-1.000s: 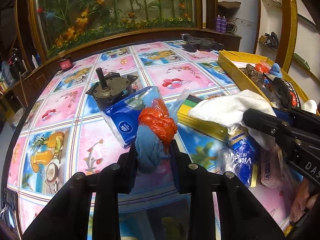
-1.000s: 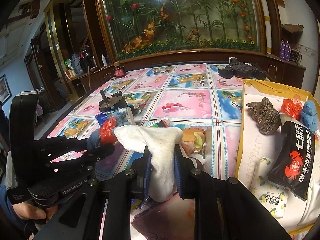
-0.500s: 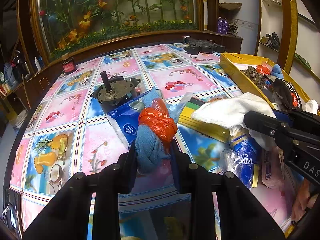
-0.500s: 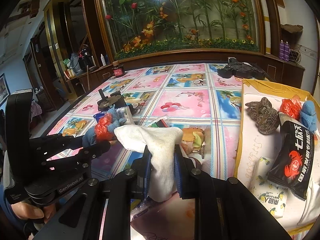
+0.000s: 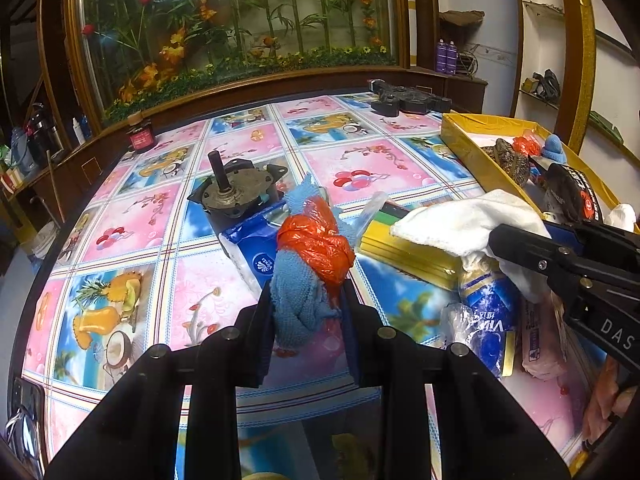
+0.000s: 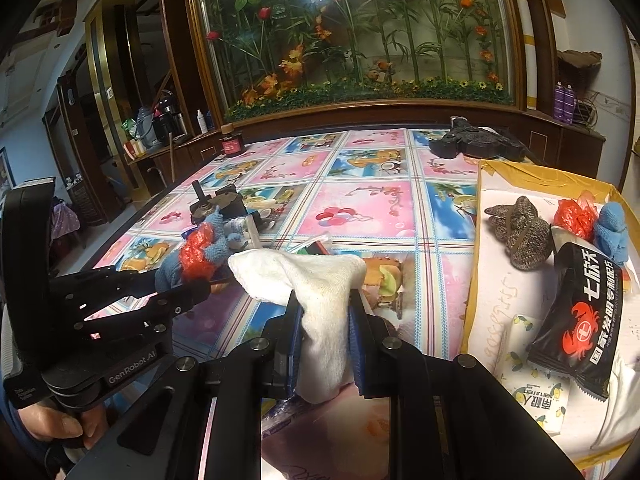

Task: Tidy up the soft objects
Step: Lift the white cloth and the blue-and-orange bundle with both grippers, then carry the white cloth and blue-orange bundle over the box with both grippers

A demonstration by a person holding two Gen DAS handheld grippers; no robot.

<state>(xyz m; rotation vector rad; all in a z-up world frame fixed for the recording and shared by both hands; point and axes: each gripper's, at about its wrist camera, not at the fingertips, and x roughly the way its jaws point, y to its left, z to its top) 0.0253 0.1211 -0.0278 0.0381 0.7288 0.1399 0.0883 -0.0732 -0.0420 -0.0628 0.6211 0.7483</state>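
My left gripper [image 5: 307, 312] is shut on a blue knitted cloth bundle [image 5: 298, 304] wrapped with an orange plastic bag [image 5: 316, 242], held above the table. The same blue bundle [image 6: 192, 256] shows at the left of the right wrist view, in the left gripper [image 6: 196, 280]. A white cloth [image 6: 316, 280] is pinched between the pads of my right gripper [image 6: 324, 320], its upper part flopping left. That white cloth [image 5: 468, 220] and the right gripper [image 5: 516, 248] appear at the right of the left wrist view. A yellow box [image 6: 492, 176] at the right holds soft items.
A person's hand [image 6: 56, 420] grips the left tool. On the patterned tablecloth [image 5: 168, 240] lie a grey motor part [image 5: 236, 192], a blue tissue pack [image 5: 256, 248], a yellow flat box [image 5: 412, 256] and plastic packets [image 5: 484, 316]. A red jar [image 5: 140, 136] and a black object [image 5: 404, 98] stand far back.
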